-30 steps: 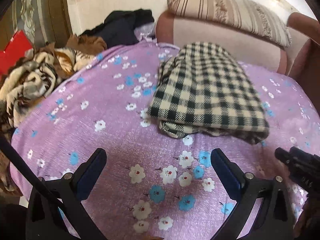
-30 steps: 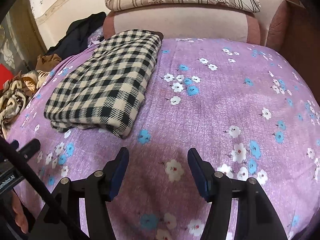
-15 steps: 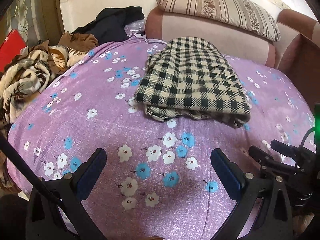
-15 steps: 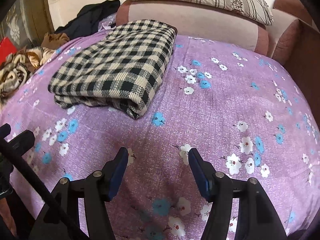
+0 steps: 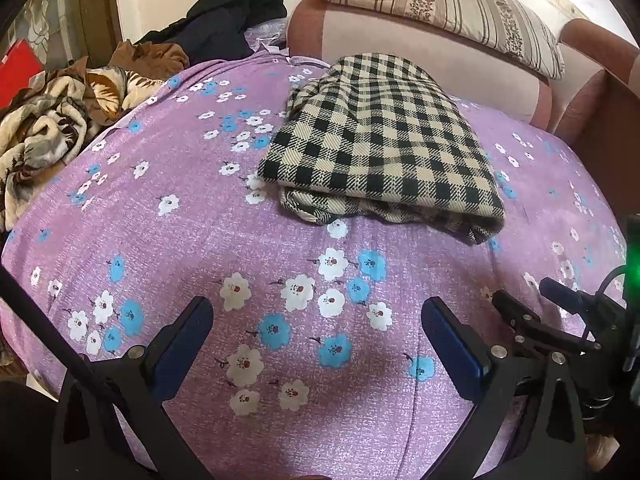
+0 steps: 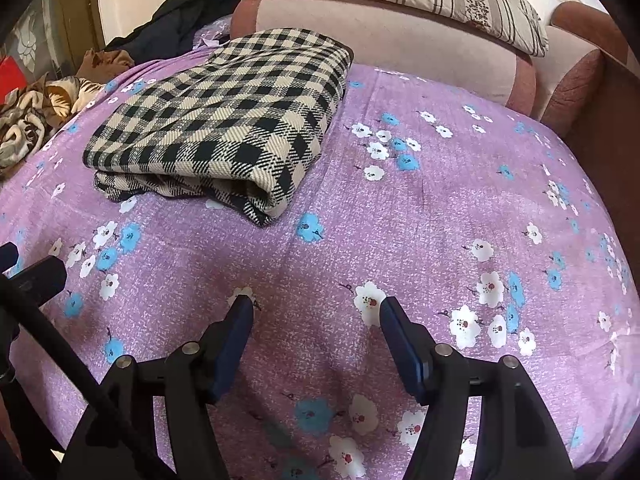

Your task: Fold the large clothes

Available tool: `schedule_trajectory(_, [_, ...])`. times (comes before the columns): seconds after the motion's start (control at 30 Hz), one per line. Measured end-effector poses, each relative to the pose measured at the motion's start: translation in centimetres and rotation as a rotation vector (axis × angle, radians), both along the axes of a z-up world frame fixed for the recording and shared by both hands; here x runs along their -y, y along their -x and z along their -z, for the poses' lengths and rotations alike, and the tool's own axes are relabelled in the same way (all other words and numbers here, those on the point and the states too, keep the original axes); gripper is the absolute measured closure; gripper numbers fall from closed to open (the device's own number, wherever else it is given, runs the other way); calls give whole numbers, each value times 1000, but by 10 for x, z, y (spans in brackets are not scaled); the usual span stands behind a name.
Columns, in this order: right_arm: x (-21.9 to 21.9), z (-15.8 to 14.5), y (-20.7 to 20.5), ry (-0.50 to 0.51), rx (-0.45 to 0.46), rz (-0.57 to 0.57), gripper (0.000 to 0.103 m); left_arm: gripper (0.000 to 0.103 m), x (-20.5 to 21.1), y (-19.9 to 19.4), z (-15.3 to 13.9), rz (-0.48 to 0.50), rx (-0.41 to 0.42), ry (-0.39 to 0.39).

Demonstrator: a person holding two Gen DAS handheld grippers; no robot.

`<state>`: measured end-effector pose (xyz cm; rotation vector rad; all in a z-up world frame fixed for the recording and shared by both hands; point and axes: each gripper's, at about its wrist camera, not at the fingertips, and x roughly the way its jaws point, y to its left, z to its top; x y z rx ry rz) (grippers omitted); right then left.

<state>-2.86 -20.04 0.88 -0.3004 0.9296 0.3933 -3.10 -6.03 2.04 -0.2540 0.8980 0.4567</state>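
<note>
1. I see the checked garment (image 5: 380, 148) lying folded on the bed (image 5: 200, 220), up near the pink headboard (image 5: 420, 60). It sits apart from both grippers, a bit left of the middle in my right view.

2. My left gripper (image 5: 316, 336) has its fingers spread wide. Nothing is between them, just the purple flower sheet below.

3. My right gripper (image 6: 316, 336) is opening its fingers right now. Nothing is between them either. They hang over the sheet, in front of the folded stack.

4. I think the cloth is soft and thick, like a woven wool coat or shirt. It looks floppy, not stiff. It will sag if I lift it by one spot only.

5. It looks a bit heavy for cloth, since it is in many layers. It is not slippery and it will not break.

6. The near edge shows loose layers that peek out under the top fold (image 6: 256, 196). If I need to tidy or move it, I would pinch that thick near edge, one gripper at each corner, so the layers stay together.

7. To me the fold looks mostly done.

8. More clothes wait in a heap (image 5: 48, 128) at the far left of the bed, with a dark garment (image 5: 232, 24) behind it.

9. I can read no words, tags or brand names anywhere.
</note>
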Motion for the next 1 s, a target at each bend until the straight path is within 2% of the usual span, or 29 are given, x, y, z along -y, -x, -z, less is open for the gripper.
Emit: schedule_trajectory(1.0, [-1, -1, -1, 56, 38, 4, 31, 0, 7, -1, 2, 15, 12, -2])
